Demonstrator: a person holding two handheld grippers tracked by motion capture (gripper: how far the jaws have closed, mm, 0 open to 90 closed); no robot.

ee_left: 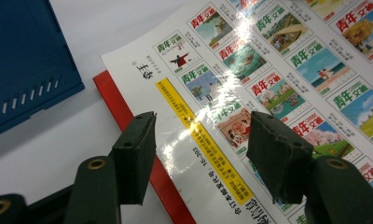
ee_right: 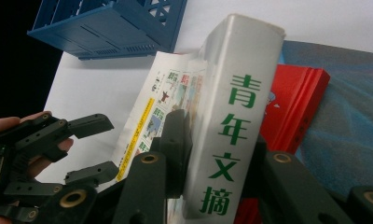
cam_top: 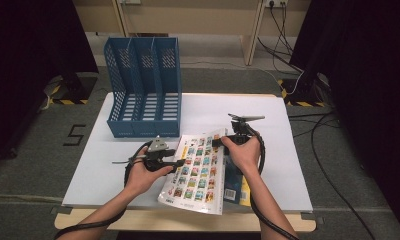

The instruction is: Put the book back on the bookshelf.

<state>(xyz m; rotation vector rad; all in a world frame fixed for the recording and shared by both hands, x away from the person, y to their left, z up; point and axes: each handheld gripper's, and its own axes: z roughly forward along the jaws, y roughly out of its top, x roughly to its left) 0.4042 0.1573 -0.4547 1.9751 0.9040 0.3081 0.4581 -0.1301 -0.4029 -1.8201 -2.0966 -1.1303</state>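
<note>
Near the front edge of the white table (cam_top: 268, 107) our right claw (ee_right: 212, 154) pinches the thick magazine volume (ee_right: 231, 126) by its spine, one jaw on either side, tilting it up on edge. Its back cover, printed with small pictures, faces our left claw (ee_left: 198, 154), whose jaws stand spread just above that cover without pressing it. Under the volume lie a red book (ee_right: 296, 107) and a blue one (ee_right: 343, 121). Farther back stands a blue file rack (cam_top: 143, 90).
</note>
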